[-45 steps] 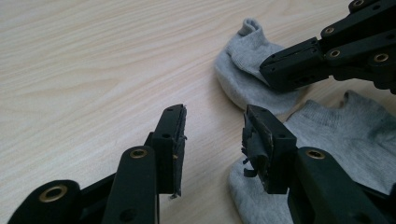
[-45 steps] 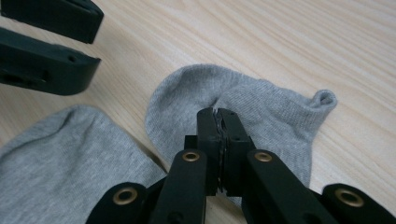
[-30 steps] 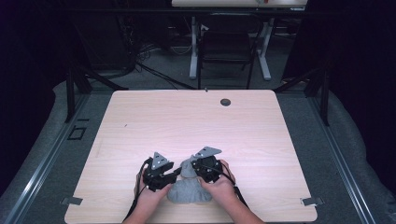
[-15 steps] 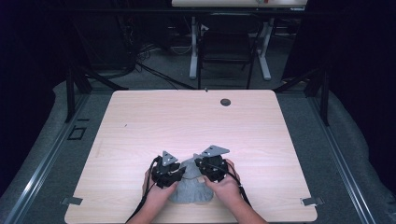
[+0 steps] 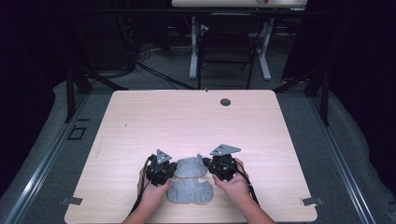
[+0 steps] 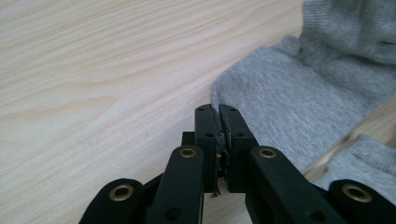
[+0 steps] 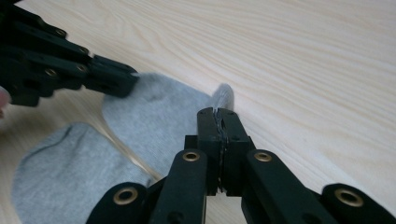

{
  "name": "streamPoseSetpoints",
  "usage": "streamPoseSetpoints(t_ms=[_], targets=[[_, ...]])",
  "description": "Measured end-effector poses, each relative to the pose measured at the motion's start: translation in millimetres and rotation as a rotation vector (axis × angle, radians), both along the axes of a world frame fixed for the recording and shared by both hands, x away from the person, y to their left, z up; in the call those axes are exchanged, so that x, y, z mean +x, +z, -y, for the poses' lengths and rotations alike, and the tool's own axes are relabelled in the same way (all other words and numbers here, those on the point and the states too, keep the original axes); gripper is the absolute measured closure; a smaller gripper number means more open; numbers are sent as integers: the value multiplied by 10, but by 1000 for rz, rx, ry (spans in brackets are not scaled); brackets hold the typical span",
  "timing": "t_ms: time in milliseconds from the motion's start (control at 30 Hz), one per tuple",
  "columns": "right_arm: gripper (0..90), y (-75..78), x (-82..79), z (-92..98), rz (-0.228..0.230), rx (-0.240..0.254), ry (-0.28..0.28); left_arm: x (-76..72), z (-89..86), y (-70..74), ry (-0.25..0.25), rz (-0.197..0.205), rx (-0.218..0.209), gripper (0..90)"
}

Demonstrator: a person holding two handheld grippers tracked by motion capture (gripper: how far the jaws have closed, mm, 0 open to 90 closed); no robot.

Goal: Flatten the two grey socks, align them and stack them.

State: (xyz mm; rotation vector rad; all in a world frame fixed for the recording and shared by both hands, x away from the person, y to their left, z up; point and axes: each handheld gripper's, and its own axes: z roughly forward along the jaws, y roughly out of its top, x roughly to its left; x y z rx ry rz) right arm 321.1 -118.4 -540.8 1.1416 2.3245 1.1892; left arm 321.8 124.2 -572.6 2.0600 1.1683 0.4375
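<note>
Tension should stay even: left gripper (image 5: 173, 171) has just closed on the far grey knitted sock (image 5: 189, 167), right gripper (image 5: 206, 162) pinches its opposite edge; lift together.

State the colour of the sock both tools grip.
Plain grey sock; left gripper view shows it best.

place: lab | signs: bare wooden table (image 5: 187, 121), black curtains (image 5: 359, 56), floor cables (image 5: 140, 65)

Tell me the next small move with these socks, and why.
Probably lift the far sock a little with both tongs. The left tongs, which have just been closing, pinch one edge, and the right tongs pinch the opposite edge. It lies flat on the table, beside the near sock.
</note>
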Motion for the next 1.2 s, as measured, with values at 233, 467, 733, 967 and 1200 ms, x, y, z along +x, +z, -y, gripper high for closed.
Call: streamPoseSetpoints(t_ms=[233,467,733,967,1200], targets=[[884,-157,31,123,-97,-7,-59,10,-32,-16,8,-1,13,872],[855,-256,28,171,-161,-46,-67,3,-47,-23,5,-5,19,871],[788,-108,25,161,-87,-1,-67,8,-74,1,-10,-3,-18,813],[803,-110,68,-27,-55,-36,9,39,-58,17,-20,-6,-9,806],[802,-268,131,-52,-95,-83,-14,51,-68,-8,-28,-7,0,862]])
